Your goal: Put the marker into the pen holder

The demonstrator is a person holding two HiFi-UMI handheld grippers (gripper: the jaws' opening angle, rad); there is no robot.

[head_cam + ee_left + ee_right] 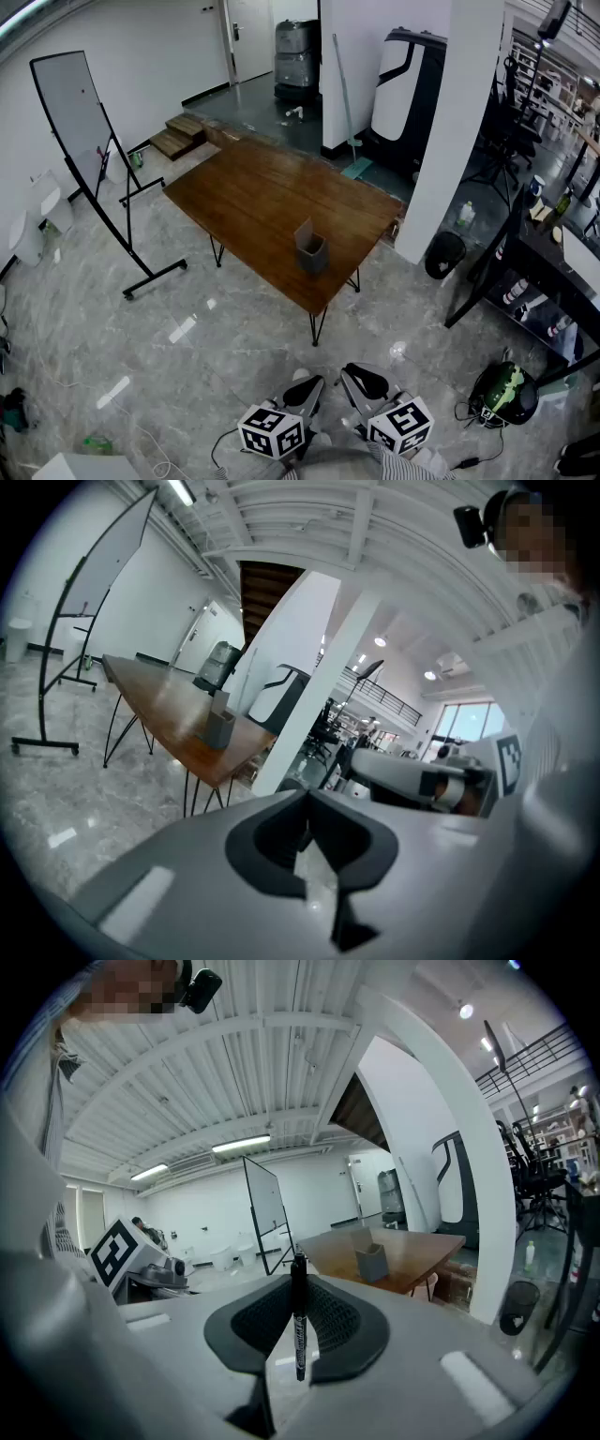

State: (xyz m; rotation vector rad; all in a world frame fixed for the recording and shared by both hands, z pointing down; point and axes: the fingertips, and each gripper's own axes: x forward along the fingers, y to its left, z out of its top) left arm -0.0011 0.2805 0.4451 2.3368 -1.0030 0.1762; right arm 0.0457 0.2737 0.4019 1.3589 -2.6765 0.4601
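In front of me a wooden table (272, 206) stands on grey marble floor (216, 319). Left of the table is a whiteboard (70, 108) on a black stand; right of it a white pillar (459, 122). Beyond the table, white walls (141, 56) and a door (248, 37).

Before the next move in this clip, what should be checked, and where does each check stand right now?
1. Marker gripped: ok. It stands upright, pinched between the pads of the right gripper.
2. Pen holder ready: ok. It stands upright on the table, near the nearer edge, with its opening facing up.
3. Pen holder within reach: not ok. Both grippers are well short of the table, with open floor between.
4. Left gripper free: ok. Its jaws are together with nothing between them.
5. Room inside the pen holder: cannot tell. No view looks into it.
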